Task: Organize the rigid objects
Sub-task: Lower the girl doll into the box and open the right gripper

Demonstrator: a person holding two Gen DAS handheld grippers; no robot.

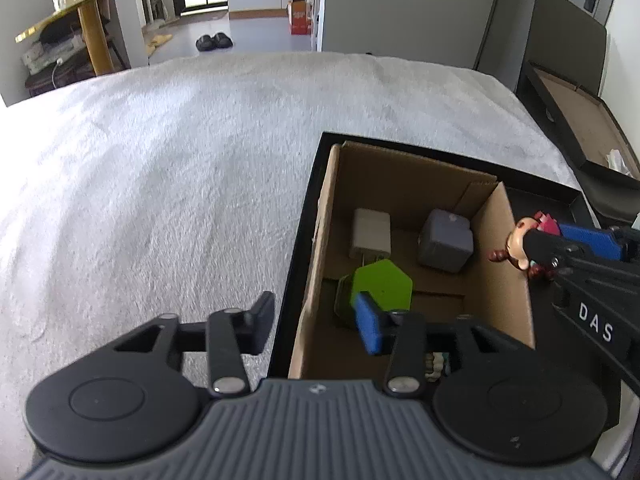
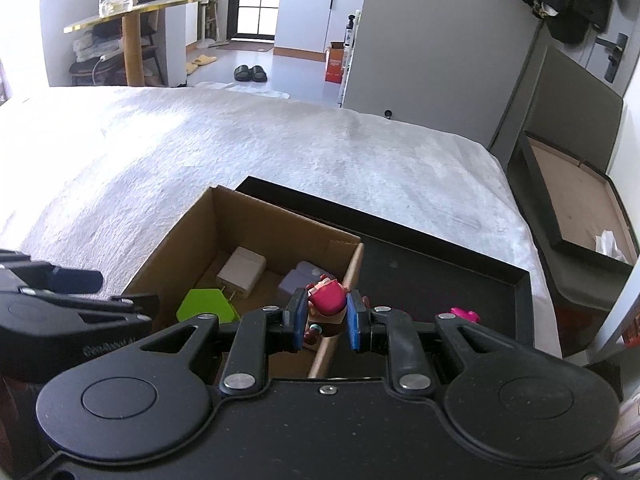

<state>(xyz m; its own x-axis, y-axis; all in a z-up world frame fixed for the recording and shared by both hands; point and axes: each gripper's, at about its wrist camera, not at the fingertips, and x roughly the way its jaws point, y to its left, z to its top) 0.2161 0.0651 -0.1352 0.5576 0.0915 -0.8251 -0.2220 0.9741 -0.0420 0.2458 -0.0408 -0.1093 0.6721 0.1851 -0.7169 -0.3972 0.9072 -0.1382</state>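
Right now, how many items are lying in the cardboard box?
3: white charger at the far left, grey cube at the far right, green hexagon block nearest. The left tongs may hide more below.

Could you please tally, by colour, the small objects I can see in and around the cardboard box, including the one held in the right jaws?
White: 1, the charger
Grey: 1, the cube
Green: 1, the hexagonal block
Red-haired: 1, the doll figure in the right gripper
Pink: 1, the small toy in the black tray
Total: 5
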